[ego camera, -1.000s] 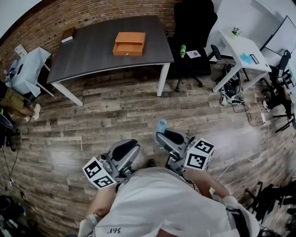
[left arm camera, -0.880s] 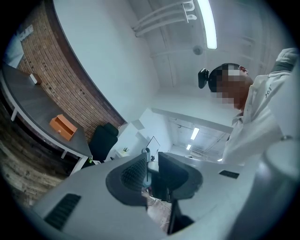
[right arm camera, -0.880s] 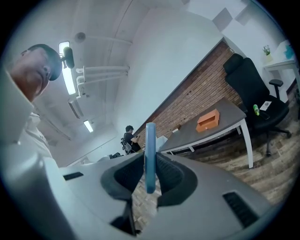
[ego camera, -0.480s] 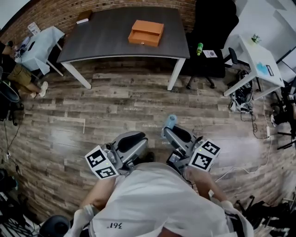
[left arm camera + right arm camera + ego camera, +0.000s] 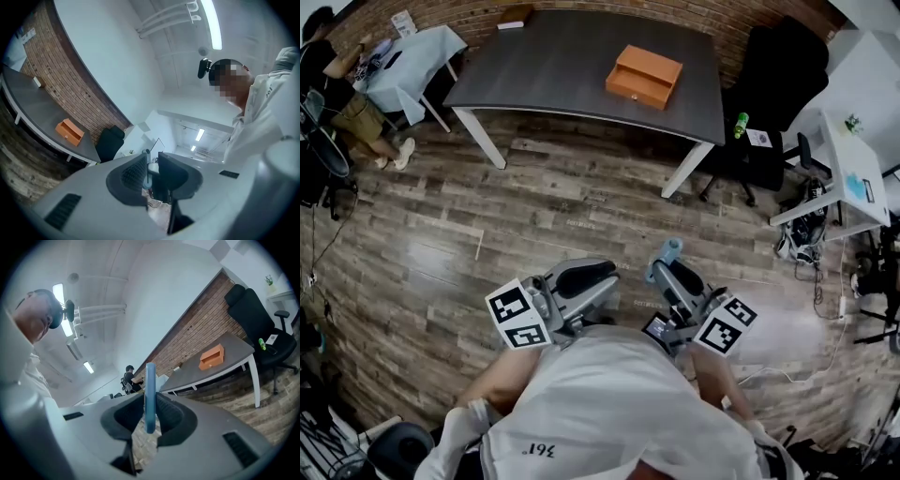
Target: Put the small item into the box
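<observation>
While the right gripper (image 5: 667, 265) (image 5: 150, 414) pinches a thin blue item (image 5: 150, 394) low in the frame, the left gripper (image 5: 598, 278) (image 5: 153, 171) beside it is empty, its jaws a narrow gap apart. An orange box (image 5: 643, 77) sits on the dark table (image 5: 553, 56) at upper right, well apart.

Open wood floor (image 5: 562, 206) ahead, table (image 5: 562, 66) with box (image 5: 644, 77) beyond, chair (image 5: 773, 80) rightward
</observation>
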`<state>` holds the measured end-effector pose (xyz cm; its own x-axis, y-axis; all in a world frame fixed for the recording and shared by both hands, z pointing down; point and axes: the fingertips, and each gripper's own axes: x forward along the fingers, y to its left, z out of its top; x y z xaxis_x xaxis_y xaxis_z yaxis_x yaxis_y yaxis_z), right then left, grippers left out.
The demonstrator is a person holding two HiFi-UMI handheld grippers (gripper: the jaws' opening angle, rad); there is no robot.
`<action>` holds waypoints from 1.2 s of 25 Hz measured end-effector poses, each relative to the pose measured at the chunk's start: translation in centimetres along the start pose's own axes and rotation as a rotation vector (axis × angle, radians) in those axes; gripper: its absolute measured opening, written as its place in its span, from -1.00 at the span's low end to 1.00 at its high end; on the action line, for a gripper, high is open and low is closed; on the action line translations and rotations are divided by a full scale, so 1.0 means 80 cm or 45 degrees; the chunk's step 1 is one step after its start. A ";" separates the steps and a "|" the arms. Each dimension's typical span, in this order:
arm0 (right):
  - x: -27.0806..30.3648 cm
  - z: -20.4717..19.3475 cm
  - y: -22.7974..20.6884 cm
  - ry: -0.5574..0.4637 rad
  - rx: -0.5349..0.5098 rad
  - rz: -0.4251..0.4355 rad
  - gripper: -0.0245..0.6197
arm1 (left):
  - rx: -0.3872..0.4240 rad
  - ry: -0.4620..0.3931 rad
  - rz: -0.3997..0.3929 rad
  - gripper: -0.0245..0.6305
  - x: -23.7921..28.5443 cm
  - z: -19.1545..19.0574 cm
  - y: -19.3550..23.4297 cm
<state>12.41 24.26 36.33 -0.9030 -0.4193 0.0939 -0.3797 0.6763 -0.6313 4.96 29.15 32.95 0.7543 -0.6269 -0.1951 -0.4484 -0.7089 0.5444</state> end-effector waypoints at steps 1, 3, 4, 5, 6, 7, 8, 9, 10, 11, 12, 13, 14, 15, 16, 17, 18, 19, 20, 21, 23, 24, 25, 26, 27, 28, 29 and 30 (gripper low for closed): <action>0.011 0.004 -0.001 -0.003 -0.001 -0.007 -0.65 | -0.001 -0.001 -0.011 -0.68 0.000 0.009 0.009; 0.033 0.014 -0.003 -0.008 -0.005 -0.020 -0.65 | -0.004 -0.003 -0.030 -0.68 -0.002 0.026 0.028; 0.045 0.019 -0.004 -0.012 -0.008 -0.026 -0.65 | -0.008 -0.003 -0.038 -0.68 -0.003 0.034 0.038; 0.056 0.024 -0.007 -0.018 -0.009 -0.035 -0.65 | -0.013 -0.002 -0.047 -0.68 -0.003 0.042 0.049; 0.067 0.030 -0.010 -0.023 -0.011 -0.044 -0.65 | -0.019 0.001 -0.055 -0.68 -0.002 0.049 0.060; 0.076 0.035 -0.013 -0.028 -0.011 -0.056 -0.65 | -0.026 0.005 -0.065 -0.68 -0.001 0.055 0.071; 0.085 0.039 -0.016 -0.031 -0.011 -0.068 -0.65 | -0.033 0.008 -0.075 -0.68 0.001 0.061 0.081; 0.093 0.043 -0.019 -0.035 -0.009 -0.080 -0.65 | -0.040 0.013 -0.087 -0.68 0.002 0.067 0.089; 0.101 0.046 -0.021 -0.038 -0.007 -0.092 -0.65 | -0.046 0.019 -0.099 -0.68 0.003 0.073 0.097; 0.108 0.049 -0.022 -0.042 -0.004 -0.105 -0.65 | -0.051 0.026 -0.113 -0.68 0.004 0.078 0.104; 0.115 0.051 -0.024 -0.047 -0.002 -0.118 -0.65 | -0.056 0.033 -0.126 -0.68 0.004 0.084 0.111; 0.121 0.052 -0.025 -0.053 0.000 -0.132 -0.65 | -0.060 0.039 -0.137 -0.68 0.003 0.088 0.118; 0.128 0.054 -0.027 -0.059 0.002 -0.144 -0.65 | -0.066 0.045 -0.146 -0.68 0.002 0.093 0.126; 0.135 0.056 -0.029 -0.066 0.004 -0.155 -0.65 | -0.071 0.050 -0.154 -0.68 0.001 0.097 0.133; 0.143 0.058 -0.031 -0.072 0.006 -0.164 -0.65 | -0.075 0.056 -0.162 -0.68 -0.001 0.101 0.140; 0.151 0.060 -0.032 -0.077 0.007 -0.171 -0.65 | -0.079 0.063 -0.169 -0.68 -0.003 0.106 0.148; 0.159 0.061 -0.032 -0.080 0.008 -0.176 -0.65 | -0.080 0.069 -0.176 -0.68 -0.005 0.110 0.154; 0.167 0.062 -0.033 -0.084 0.008 -0.180 -0.65 | -0.082 0.076 -0.184 -0.68 -0.006 0.114 0.160; 0.172 0.063 -0.033 -0.089 0.008 -0.185 -0.65 | -0.084 0.081 -0.190 -0.68 -0.008 0.117 0.165; 0.177 0.064 -0.034 -0.094 0.008 -0.191 -0.65 | -0.086 0.087 -0.196 -0.68 -0.009 0.120 0.170; 0.187 0.067 -0.036 -0.106 0.009 -0.204 -0.65 | -0.094 0.098 -0.204 -0.68 -0.011 0.125 0.181; 0.192 0.067 -0.036 -0.109 0.011 -0.211 -0.65 | -0.100 0.102 -0.208 -0.68 -0.013 0.127 0.186; 0.196 0.067 -0.036 -0.108 0.011 -0.217 -0.65 | -0.106 0.105 -0.212 -0.68 -0.015 0.129 0.191; 0.200 0.067 -0.037 -0.105 0.011 -0.224 -0.65 | -0.113 0.106 -0.216 -0.68 -0.016 0.130 0.195; 0.202 0.068 -0.039 -0.101 0.010 -0.230 -0.65 | -0.118 0.106 -0.219 -0.68 -0.016 0.131 0.198; 0.204 0.069 -0.041 -0.099 0.010 -0.234 -0.65 | -0.123 0.106 -0.222 -0.68 -0.014 0.132 0.201; 0.205 0.071 -0.043 -0.098 0.010 -0.238 -0.65 | -0.127 0.106 -0.223 -0.68 -0.012 0.132 0.203; 0.205 0.073 -0.046 -0.095 0.012 -0.239 -0.65 | -0.130 0.106 -0.223 -0.68 -0.010 0.132 0.204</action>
<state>0.15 11.37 35.69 -0.7988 -0.5817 0.1533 -0.5379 0.5766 -0.6150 -8.02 14.63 33.36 0.8555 -0.4648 -0.2284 -0.2590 -0.7658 0.5886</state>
